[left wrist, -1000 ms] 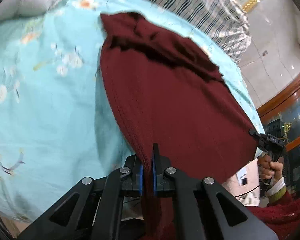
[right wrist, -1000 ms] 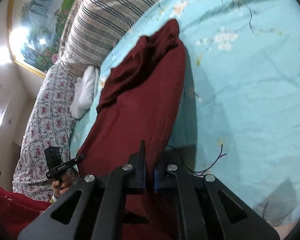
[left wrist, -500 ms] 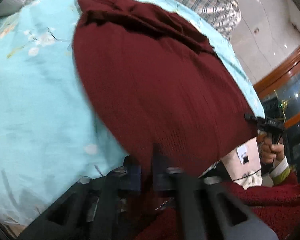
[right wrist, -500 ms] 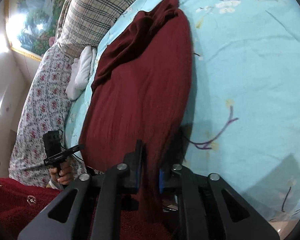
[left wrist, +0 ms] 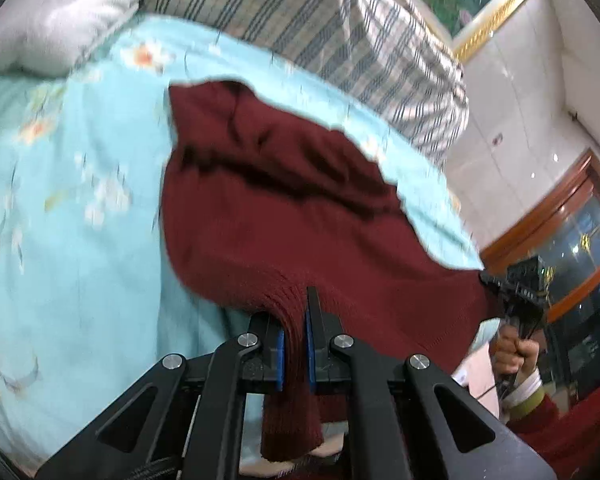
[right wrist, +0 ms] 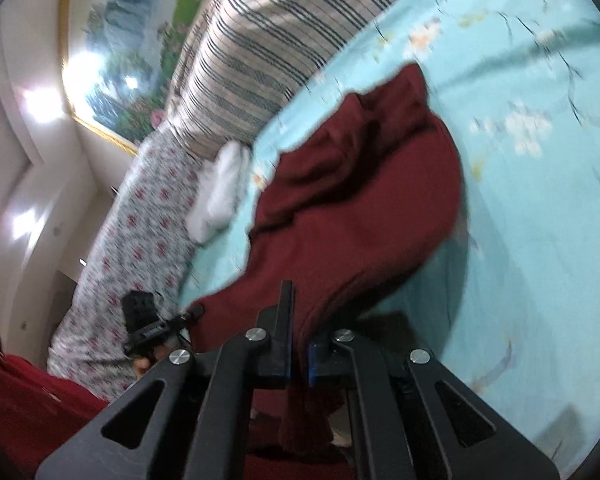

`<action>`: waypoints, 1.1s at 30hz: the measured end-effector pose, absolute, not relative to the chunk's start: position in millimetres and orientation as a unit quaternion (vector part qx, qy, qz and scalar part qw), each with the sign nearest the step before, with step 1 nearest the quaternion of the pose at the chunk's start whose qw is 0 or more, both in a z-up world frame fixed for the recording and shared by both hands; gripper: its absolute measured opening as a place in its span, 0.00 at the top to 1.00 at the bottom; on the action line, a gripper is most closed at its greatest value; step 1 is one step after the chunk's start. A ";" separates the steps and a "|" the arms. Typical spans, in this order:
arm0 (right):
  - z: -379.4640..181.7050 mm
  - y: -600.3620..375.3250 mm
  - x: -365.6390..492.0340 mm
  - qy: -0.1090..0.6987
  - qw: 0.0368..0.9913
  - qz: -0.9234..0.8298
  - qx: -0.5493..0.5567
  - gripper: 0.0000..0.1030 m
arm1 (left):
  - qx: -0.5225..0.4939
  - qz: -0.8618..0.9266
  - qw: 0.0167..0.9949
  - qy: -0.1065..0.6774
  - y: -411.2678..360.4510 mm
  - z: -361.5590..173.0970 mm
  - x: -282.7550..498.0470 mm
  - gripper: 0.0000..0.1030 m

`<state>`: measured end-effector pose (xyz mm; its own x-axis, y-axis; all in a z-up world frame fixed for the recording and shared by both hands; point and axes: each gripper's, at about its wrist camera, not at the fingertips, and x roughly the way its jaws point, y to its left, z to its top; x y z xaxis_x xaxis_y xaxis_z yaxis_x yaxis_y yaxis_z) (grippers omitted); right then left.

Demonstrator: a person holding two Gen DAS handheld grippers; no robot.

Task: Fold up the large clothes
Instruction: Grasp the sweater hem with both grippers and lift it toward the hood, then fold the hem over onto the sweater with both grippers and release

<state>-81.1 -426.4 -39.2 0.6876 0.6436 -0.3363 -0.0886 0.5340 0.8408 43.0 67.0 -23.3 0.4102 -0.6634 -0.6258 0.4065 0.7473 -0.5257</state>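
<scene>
The bed (left wrist: 68, 264) carries the dark red sweater (left wrist: 284, 216), far end bunched near the striped pillow (left wrist: 308, 32). Left tool (left wrist: 294, 344) and right tool (right wrist: 298, 354) each clamp its near hem; uneven pulling could skew the fold or slip the knit.

The knitted garment (left wrist: 284, 216) is a deep maroon red. The bedsheet (left wrist: 68, 264) is pale turquoise, printed with white and orange blossoms on thin dark twigs. The pillow (left wrist: 324, 32) is beige with dark blue-grey stripes and checks. A quilt (right wrist: 132, 240) is white with small red flowers. Both claws are black with blue pads (left wrist: 279, 354).
</scene>
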 end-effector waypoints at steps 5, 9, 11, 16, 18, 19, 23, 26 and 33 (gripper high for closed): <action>-17.8 -443.7 -26.1 0.300 0.828 0.218 0.421 0.95 | -0.169 -0.321 0.841 0.402 40.9 5.6 100.6 0.94; -13.4 -457.7 37.1 0.306 0.837 0.188 0.412 0.95 | -0.169 -0.306 0.852 0.389 21.4 17.4 159.9 0.94; -17.6 -466.6 70.0 0.316 0.839 0.166 0.411 0.95 | -0.170 -0.293 0.857 0.389 11.9 16.4 197.1 0.94; -52.5 -488.8 148.1 0.355 0.828 0.107 0.419 0.95 | -0.187 -0.234 0.858 0.418 4.1 -19.2 290.9 0.94; -78.0 -492.1 173.6 0.383 0.817 0.089 0.422 0.95 | -0.194 -0.215 0.849 0.441 3.0 -44.9 323.3 0.94; -88.0 -492.1 181.0 0.394 0.810 0.085 0.425 0.94 | -0.198 -0.211 0.844 0.452 2.4 -57.3 332.8 0.94; -115.1 -491.0 191.1 0.416 0.791 0.082 0.440 0.94 | -0.195 -0.208 0.835 0.470 -2.6 -83.8 349.7 0.93; -114.2 -495.1 185.9 0.405 0.792 0.088 0.449 0.93 | -0.184 -0.213 0.840 0.463 -3.5 -80.9 344.2 0.89; -73.9 -499.5 147.5 0.359 0.824 0.062 0.434 0.61 | -0.173 -0.235 0.846 0.446 -2.2 -48.5 293.1 0.65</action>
